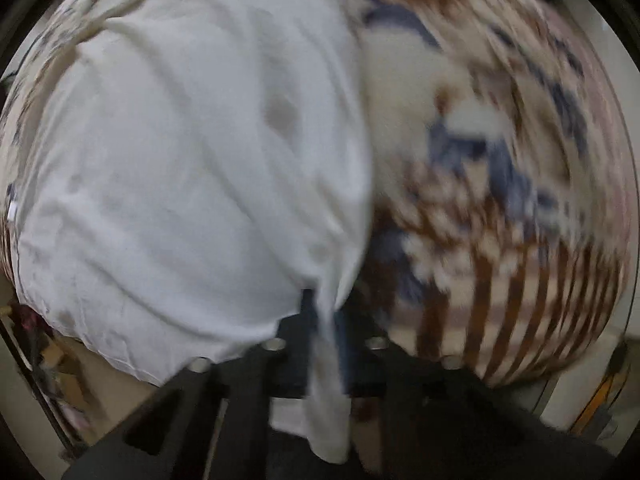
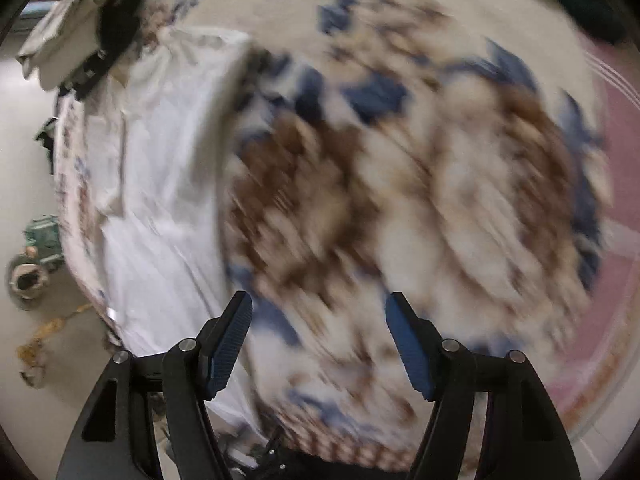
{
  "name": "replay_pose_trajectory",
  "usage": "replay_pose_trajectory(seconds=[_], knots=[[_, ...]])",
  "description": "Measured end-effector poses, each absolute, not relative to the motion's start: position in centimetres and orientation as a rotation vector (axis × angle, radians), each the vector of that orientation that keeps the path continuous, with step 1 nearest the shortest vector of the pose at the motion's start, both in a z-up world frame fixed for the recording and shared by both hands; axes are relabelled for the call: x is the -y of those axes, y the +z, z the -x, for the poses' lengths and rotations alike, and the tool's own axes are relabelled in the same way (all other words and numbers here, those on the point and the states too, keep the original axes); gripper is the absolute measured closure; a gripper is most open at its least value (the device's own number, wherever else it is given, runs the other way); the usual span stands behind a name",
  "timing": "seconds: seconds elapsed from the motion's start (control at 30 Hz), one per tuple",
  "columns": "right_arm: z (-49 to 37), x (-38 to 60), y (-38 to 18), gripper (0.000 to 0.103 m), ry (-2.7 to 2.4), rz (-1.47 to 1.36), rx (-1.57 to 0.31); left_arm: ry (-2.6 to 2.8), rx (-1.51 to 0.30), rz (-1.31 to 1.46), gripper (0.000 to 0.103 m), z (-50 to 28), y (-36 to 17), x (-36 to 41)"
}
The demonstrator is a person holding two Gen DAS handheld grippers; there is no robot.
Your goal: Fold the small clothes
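A hem of the white garment [image 1: 172, 168], spread at nine o'clock on the patterned blanket [image 1: 500, 160], is being pinched between the closed jaws of the left gripper [image 1: 326, 332], seemingly for folding, while the right gripper [image 2: 318, 340] is being held open and empty above the blanket.

No text, label, brand, number or sign is showing legibly in either wrist view; motion blur is smearing most surfaces.
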State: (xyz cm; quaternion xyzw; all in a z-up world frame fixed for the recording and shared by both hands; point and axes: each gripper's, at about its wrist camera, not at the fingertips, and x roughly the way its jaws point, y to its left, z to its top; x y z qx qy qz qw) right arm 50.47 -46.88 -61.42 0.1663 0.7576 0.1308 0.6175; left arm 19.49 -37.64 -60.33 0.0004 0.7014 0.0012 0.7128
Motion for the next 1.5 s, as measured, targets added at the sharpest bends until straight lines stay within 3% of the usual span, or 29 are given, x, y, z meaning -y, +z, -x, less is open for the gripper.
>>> replay_pose_trajectory(seconds=[0.23,0.33,0.4,0.7,0.93,1.0,1.07,1.13,1.3,1.33,1.37,1.4,1.43,1.5], knots=[[-58.9,43.6,-65.1,0.036,0.321,-0.539,-1.678,0.013,-1.469,-0.009,0.1,-20.6,-57.2,35.0],[-61.1,42.8,-66.5,0.061,0.299,-0.59,-1.677,0.02,-1.464,0.004,0.101,-20.2,-56.1,34.0],[-61.7,42.5,-66.4,0.096,0.262,-0.574,-1.661,0.034,-1.462,0.023,0.101,-20.0,-55.1,33.0],[-62.6,37.0,-57.7,0.099,0.343,-0.424,-1.592,0.178,-1.362,0.118,0.101,-18.2,-49.6,27.3],[-63.5,27.1,-52.3,0.1,0.319,-0.096,-1.603,-0.002,-1.414,0.265,0.097,-17.7,-52.6,26.6],[-62.8,26.9,-51.8,0.1,0.308,-0.047,-1.593,-0.037,-1.423,0.26,0.087,-17.1,-53.2,27.9],[-62.3,27.5,-51.9,0.1,0.28,-0.045,-1.595,-0.088,-1.432,0.242,0.052,-16.2,-54.4,30.0],[-62.0,28.4,-52.7,0.1,0.251,-0.069,-1.604,-0.125,-1.459,0.241,0.047,-15.7,-55.8,31.7],[-61.0,31.1,-54.6,0.1,0.212,-0.073,-1.616,-0.099,-1.554,0.108,0.047,-16.1,-60.8,36.7],[-60.8,31.8,-55.0,0.1,0.204,-0.081,-1.618,-0.08,-1.563,0.085,0.047,-16.2,-61.6,37.3],[-60.7,32.3,-55.2,0.1,0.2,-0.089,-1.621,-0.05,-1.552,0.078,0.057,-16.4,-62.1,37.5],[-60.4,33.0,-55.3,0.1,0.197,-0.093,-1.624,-0.035,-1.524,0.103,0.072,-16.5,-61.9,37.4],[-60.3,33.4,-55.4,0.1,0.198,-0.095,-1.626,-0.003,-1.505,0.114,0.102,-16.6,-61.5,37.0],[-60.1,34.0,-55.2,0.1,0.204,-0.098,-1.627,0.026,-1.463,0.155,0.101,-16.7,-60.2,36.1]])
